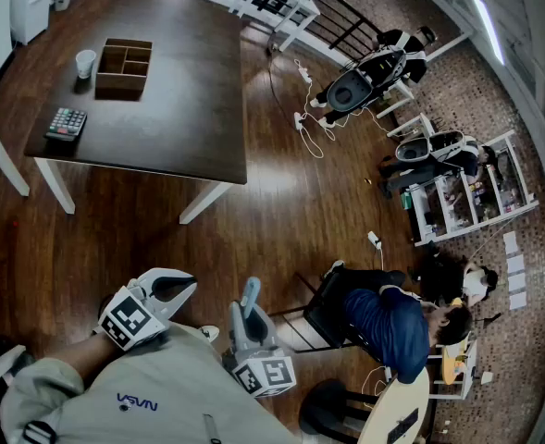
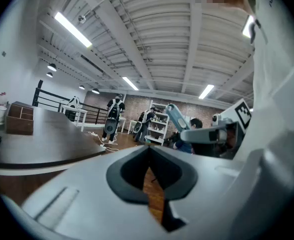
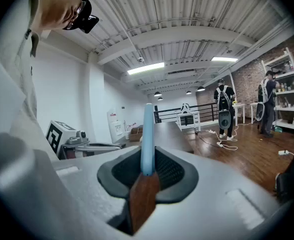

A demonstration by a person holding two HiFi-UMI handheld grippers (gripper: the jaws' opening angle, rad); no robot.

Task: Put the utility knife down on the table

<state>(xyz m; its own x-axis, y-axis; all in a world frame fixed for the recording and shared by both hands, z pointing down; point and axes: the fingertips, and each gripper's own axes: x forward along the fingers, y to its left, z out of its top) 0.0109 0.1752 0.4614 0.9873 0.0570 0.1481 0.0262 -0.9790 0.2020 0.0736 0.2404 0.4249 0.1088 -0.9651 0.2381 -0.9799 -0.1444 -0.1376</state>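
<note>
A light blue utility knife (image 3: pixel 147 134) stands up between the jaws of my right gripper (image 3: pixel 147 171), which is shut on it. In the head view the knife (image 1: pixel 250 296) and right gripper (image 1: pixel 251 320) are close to my body, over the wooden floor. To their left, my left gripper (image 1: pixel 172 287) is shut with nothing in it; its jaws meet with only a thin slit in the left gripper view (image 2: pixel 148 165). The dark brown table (image 1: pixel 175 109) lies well ahead, at the upper left, away from both grippers.
The table carries a wooden compartment box (image 1: pixel 124 67), a white cup (image 1: pixel 85 63) and a calculator (image 1: pixel 66 123). A person (image 1: pixel 397 320) sits on a chair at the lower right. Cables (image 1: pixel 307 118), shelves (image 1: pixel 466 197) and equipment stand at the right.
</note>
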